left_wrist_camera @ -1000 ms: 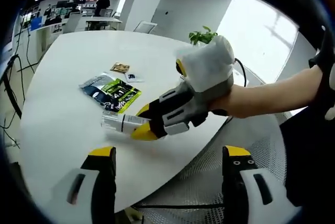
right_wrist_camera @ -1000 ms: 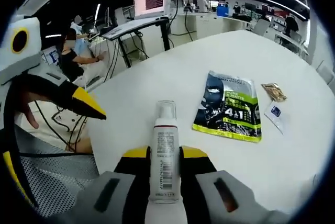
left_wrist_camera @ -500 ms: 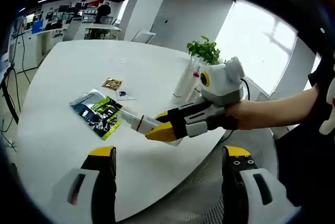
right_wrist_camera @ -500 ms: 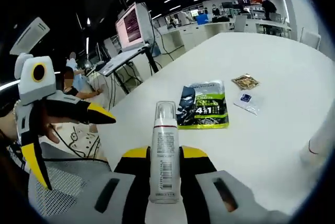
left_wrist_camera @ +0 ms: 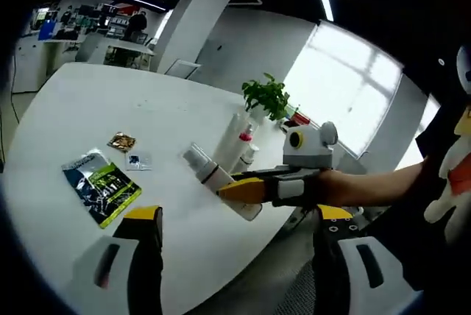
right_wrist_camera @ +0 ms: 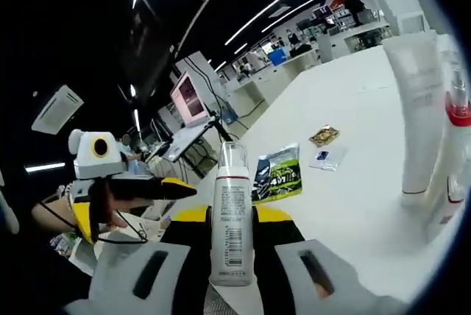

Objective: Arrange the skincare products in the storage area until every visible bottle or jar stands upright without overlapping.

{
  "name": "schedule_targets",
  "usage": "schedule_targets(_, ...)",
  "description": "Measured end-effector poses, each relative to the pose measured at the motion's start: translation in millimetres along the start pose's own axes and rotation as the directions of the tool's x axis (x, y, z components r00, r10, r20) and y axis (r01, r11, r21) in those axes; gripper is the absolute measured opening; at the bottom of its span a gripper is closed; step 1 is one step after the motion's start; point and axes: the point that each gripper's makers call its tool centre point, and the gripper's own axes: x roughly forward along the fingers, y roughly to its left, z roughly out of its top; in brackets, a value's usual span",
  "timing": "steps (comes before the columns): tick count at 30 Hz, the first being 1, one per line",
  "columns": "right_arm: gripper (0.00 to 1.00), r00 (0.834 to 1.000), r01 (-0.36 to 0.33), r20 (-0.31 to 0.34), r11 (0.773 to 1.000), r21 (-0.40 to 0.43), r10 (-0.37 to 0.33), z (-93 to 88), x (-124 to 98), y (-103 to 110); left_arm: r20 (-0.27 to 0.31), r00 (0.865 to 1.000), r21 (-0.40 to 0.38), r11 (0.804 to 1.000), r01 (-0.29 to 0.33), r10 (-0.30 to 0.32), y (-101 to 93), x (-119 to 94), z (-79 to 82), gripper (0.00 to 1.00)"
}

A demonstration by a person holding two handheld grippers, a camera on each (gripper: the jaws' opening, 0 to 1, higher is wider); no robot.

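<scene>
While the right claw (right_wrist_camera: pixel 232 238) stays clamped on the pump bottle (right_wrist_camera: pixel 232 212) at mid-body, the left claw (left_wrist_camera: pixel 235 256) hangs apart. Rigid, smooth plastic looks light but slippery; holding at the label seems safest

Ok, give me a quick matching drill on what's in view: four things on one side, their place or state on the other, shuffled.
Things:
1. pump bottle
2. green sachet
3. tall white tube
4. left gripper

States:
A. lying flat on the table
B. open, holding nothing
C. clamped in the right gripper
D. standing upright on the table

Pairs: 1-C, 2-A, 3-D, 4-B
</scene>
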Motion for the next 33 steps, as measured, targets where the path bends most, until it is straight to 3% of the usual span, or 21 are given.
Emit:
schedule_targets(5,0.21,0.994,-0.078,0.08,0.996,0.033,0.075,14.5,-21,12,0.042,0.998,-0.018,0.999,0.041,-0.041,-12.5,10,15.4,0.76)
schedule_targets(9,0.21,0.976,-0.167,0.149,0.984,0.067,0.156,24.8,-37,24,0.068,0.994,-0.028,0.996,0.084,-0.082,-27.3,17,25.7,0.75)
schedule_targets(18,0.21,0.941,-0.29,0.208,0.954,0.08,0.268,33.0,-58,42,0.102,0.974,-0.041,0.978,0.205,-0.2,-54.9,33,46.9,0.66)
schedule_targets(25,0.21,0.896,-0.395,0.264,0.913,0.105,0.358,42.6,-72,57,0.098,0.96,-0.049,0.962,0.269,-0.264,-71.9,47,54.7,0.45)
schedule_targets(27,0.21,0.892,-0.402,0.27,0.91,0.101,0.364,43.9,-75,57,0.095,0.956,-0.052,0.958,0.281,-0.276,-76.4,50,56.7,0.41)
schedule_targets(31,0.21,0.867,-0.449,0.289,0.888,0.102,0.406,48.8,-84,62,0.104,0.942,-0.04,0.945,0.324,-0.318,-88.2,52,63.0,0.25)
schedule_targets(33,0.21,0.865,-0.451,0.293,0.887,0.098,0.407,50.2,-86,61,0.104,0.938,-0.034,0.941,0.337,-0.332,-92.6,54,65.7,0.2)
